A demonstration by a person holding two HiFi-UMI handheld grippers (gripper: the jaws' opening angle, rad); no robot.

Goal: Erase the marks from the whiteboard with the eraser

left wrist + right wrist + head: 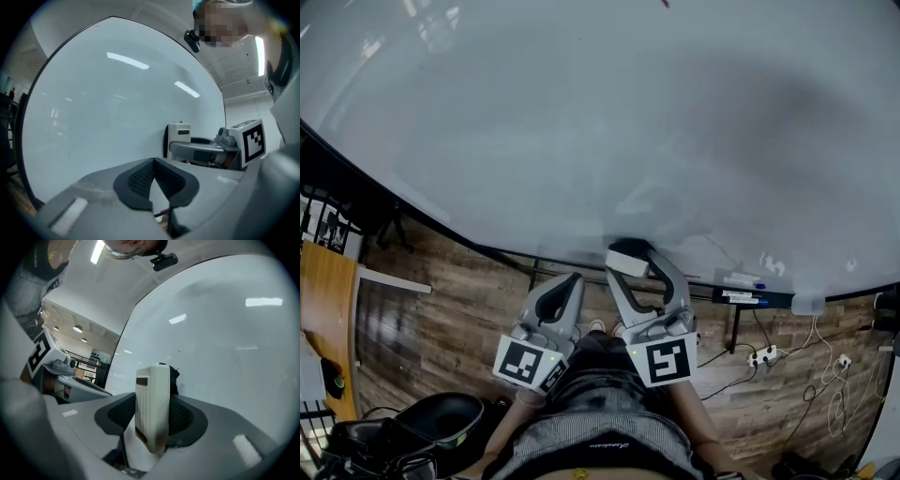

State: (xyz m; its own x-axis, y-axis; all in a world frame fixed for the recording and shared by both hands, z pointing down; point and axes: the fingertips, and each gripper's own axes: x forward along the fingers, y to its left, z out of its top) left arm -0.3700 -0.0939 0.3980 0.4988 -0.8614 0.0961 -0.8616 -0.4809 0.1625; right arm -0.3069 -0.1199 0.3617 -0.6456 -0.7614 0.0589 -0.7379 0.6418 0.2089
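Looking along my right gripper point(634, 266), I see its jaws clenched on the eraser point(152, 405), which stands upright between the pads with its dark felt side turned to the whiteboard point(581, 122). From the head view the eraser sits low on the board, just above the bottom edge; I cannot tell whether the felt actually presses on the surface. My left gripper point(153, 172) hangs just beside the right one, pads closed tip to tip with nothing between them. Markers point(741, 296) lie on the ledge further right, above the wood floor point(441, 309).
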